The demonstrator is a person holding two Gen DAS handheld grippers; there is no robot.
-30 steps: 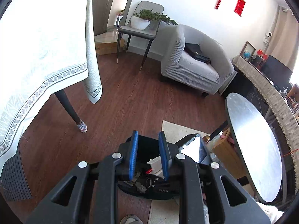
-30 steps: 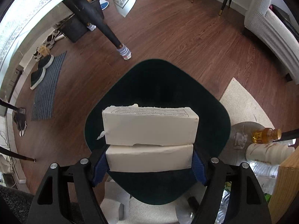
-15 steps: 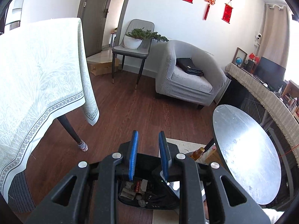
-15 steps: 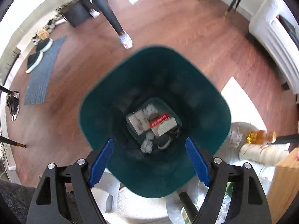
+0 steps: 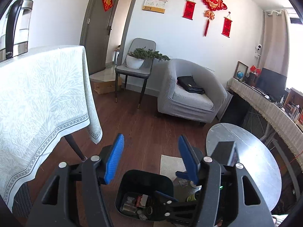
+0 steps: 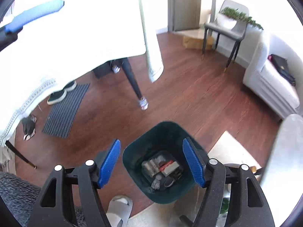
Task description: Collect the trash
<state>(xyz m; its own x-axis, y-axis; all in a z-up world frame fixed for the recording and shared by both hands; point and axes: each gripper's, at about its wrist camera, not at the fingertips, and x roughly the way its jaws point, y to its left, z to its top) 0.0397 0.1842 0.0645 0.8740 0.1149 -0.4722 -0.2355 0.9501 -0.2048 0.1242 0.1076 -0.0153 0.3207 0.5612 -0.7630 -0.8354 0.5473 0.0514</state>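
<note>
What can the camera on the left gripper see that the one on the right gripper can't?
Only the left view shows the glass kettle on the tablecloth, the red wall decorations, and the right gripper over the bin. Only the right view shows the striped floor mat, dark shoes and a grey slipper. Both show the trash bin, the grey armchair and the potted plant.

Both wrist views above bin
</note>
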